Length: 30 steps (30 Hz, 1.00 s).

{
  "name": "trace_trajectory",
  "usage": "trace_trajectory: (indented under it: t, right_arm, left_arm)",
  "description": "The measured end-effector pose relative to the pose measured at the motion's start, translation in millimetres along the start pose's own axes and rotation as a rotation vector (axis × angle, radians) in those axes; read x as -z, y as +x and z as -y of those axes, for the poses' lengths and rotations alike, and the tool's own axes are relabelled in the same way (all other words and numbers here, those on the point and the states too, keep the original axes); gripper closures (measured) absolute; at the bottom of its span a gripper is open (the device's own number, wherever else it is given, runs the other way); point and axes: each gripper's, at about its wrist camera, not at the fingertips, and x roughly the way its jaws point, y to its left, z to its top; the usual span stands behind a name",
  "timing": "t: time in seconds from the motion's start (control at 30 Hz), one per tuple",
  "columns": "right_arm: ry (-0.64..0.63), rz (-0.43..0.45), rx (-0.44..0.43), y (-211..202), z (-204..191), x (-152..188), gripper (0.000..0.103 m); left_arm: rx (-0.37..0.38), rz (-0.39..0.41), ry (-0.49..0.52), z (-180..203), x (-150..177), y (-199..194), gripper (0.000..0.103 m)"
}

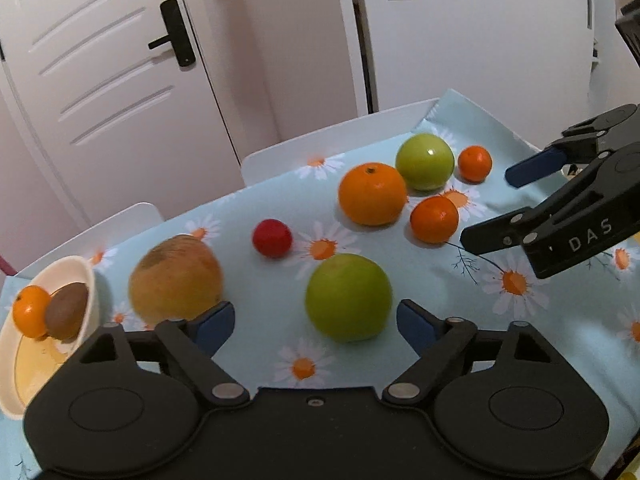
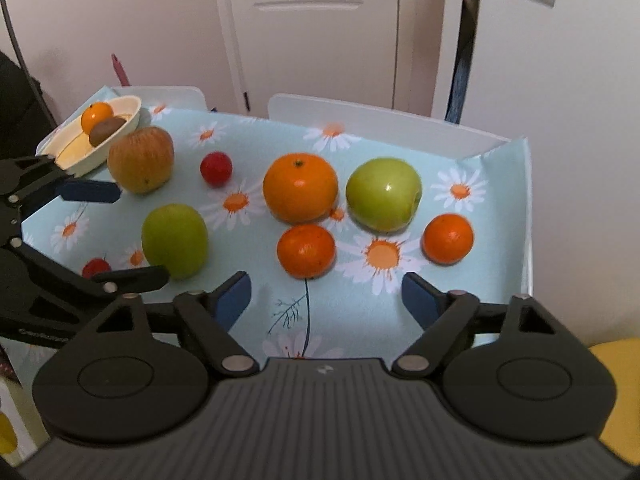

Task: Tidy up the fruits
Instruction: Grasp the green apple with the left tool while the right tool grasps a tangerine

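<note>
My left gripper (image 1: 316,322) gapes over a green apple (image 1: 349,297); a bowl (image 1: 90,280) sits left, my right gripper (image 1: 498,204) far right.

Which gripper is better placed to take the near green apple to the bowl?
Left. The left gripper is open with the near green apple right ahead of its fingertips, and the bowl lies on its side. The right gripper faces a mandarin.

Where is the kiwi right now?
The kiwi lies in the cream bowl at the table's far left corner in the right wrist view, touching a small orange, just behind the yellowish apple.
</note>
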Motion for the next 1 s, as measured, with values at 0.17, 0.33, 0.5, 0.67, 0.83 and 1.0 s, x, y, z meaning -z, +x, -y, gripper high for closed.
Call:
trace_trajectory:
  t: [0.17,0.33,0.5,0.67,0.83,1.0]
  right_arm:
    - [-0.011,0.001,-0.022,6.9,0.1,2.9,0.015]
    - [-0.007,0.003,-0.034,11.9,0.6,1.9,0.022]
    - [-0.002,0.005,-0.039,17.2,0.1,-0.2,0.029]
    - [-0.005,0.007,-0.046,23.7,-1.7,-3.0,0.035]
    - [-0.006,0.009,-0.046,27.3,-3.1,-4.7,0.038]
    - [-0.011,0.012,-0.045,31.9,-5.0,-7.1,0.04]
  left_arm:
    - [0.006,-0.007,-0.009,6.6,-3.5,15.1,0.023]
    - [0.032,-0.029,-0.004,11.7,-7.3,24.7,0.043]
    - [0.014,-0.034,0.009,18.3,-6.7,24.1,0.044]
    - [0.009,-0.042,-0.013,14.8,-5.0,22.3,0.044]
    - [0.004,-0.053,-0.023,11.4,-3.5,19.7,0.044]
    - [-0.005,-0.053,-0.023,9.7,-0.6,17.6,0.044]
